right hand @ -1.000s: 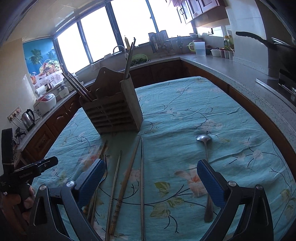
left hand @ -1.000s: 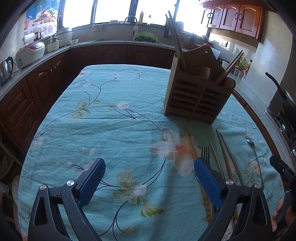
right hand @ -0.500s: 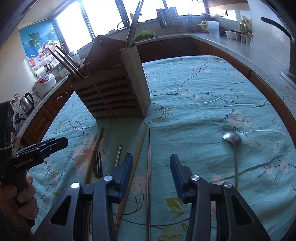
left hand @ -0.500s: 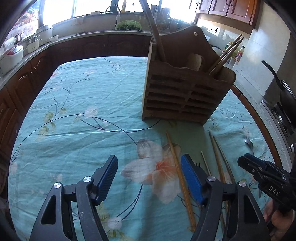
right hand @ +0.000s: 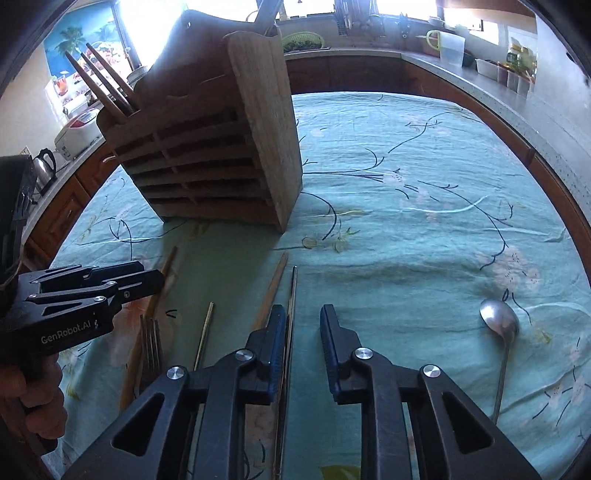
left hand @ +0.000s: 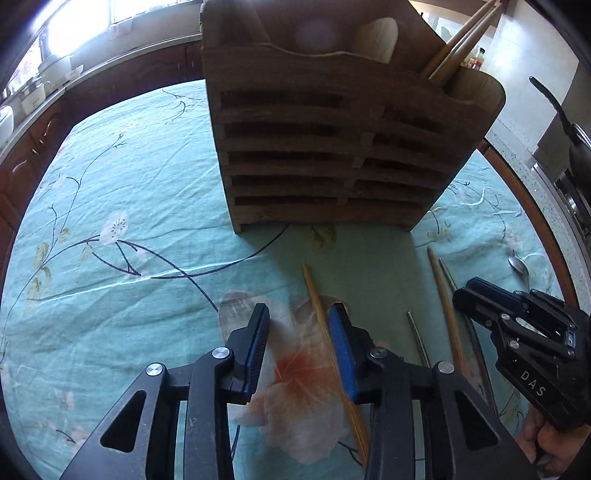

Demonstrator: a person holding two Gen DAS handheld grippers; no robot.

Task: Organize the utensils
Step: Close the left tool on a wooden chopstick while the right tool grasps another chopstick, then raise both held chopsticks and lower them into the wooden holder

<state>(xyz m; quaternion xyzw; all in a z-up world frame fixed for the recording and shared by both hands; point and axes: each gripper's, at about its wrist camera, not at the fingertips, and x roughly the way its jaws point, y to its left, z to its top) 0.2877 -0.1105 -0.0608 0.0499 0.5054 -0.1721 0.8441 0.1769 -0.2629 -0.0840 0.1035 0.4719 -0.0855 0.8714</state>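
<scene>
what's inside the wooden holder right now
The holder has chopsticks sticking out of its right end slot and a pale rounded handle near the middle. Their lower parts, and anything lying deeper, are hidden by the slatted front.

left wrist: steep down, close to table | right wrist: same | shared: utensil holder

Light: daylight from the windows behind the counter, blown out to white.
Shadows: the wooden rack faces the lens backlit and dark, shading the tablecloth in front.
Edges: strong fisheye bending, black corners.
Sharpness: centre fairly crisp, rims soft.
</scene>
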